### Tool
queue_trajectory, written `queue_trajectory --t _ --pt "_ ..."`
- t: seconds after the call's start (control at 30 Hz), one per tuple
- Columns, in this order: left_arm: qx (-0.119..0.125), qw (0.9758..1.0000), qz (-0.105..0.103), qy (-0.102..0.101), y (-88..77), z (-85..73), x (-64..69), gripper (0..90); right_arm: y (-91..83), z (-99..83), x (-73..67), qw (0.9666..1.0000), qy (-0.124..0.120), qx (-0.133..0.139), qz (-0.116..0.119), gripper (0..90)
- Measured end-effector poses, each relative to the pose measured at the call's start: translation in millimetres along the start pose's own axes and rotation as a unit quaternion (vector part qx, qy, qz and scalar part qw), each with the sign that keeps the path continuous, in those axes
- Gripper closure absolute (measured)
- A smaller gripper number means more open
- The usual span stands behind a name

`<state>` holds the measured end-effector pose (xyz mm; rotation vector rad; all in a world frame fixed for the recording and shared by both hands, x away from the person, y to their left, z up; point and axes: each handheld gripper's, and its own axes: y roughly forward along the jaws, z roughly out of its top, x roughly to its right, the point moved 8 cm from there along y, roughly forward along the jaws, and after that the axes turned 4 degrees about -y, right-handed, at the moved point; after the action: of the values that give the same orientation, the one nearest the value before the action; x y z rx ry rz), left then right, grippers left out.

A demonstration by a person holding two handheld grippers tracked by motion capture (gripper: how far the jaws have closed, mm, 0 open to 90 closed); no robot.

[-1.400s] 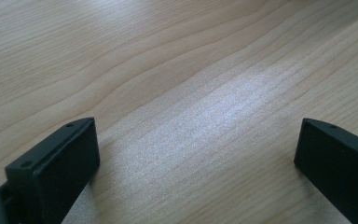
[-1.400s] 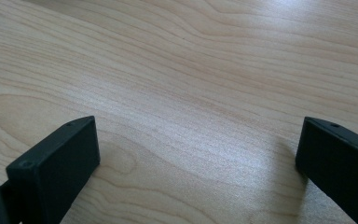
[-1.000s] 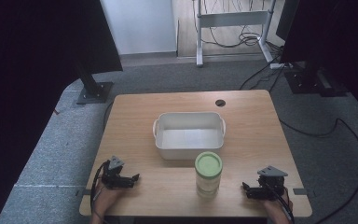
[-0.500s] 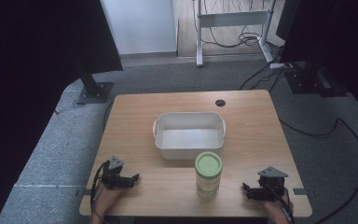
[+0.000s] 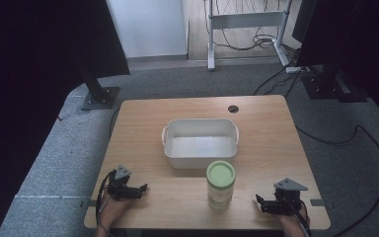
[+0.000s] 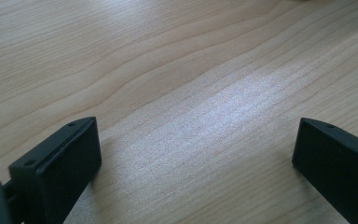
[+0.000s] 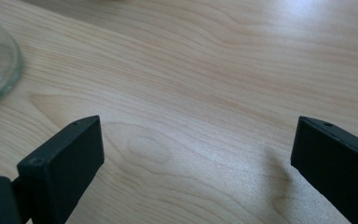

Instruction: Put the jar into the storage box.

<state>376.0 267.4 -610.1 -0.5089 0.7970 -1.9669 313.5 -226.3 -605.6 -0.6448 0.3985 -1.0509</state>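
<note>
Two grippers are being held low over the near edge of a pale wooden bench (image 5: 276,128), which is being lit from above so that a bright patch is being thrown on its grain. The bench is being flanked by grey carpet, dark stands and trailing cables, with a white frame at the back wall. The left gripper (image 5: 140,189) is being kept at the near left corner with its jaws spread wide over bare wood; the right gripper (image 5: 260,203) is being kept at the near right corner, its jaws likewise spread and empty. Between them, nearer the right one, a jar (image 5: 220,185) with a green lid is being left upright, just in front of a white tub (image 5: 200,143). Nothing is being seen to differ from a second ago.
</note>
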Motion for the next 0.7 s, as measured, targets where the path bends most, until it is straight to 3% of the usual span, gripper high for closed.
queue_trajectory --t 0.17,0.7 --pt "0.000 1.0000 0.000 0.000 -0.1 -0.1 0.0 0.8 -7.6 6.9 -3.2 1.0000 -0.006 0.002 -0.001 0.8" --pt "0.001 1.0000 0.001 -0.001 -0.3 -0.3 0.4 0.9 -24.0 20.7 -21.9 0.9994 -0.014 0.016 0.028 0.1"
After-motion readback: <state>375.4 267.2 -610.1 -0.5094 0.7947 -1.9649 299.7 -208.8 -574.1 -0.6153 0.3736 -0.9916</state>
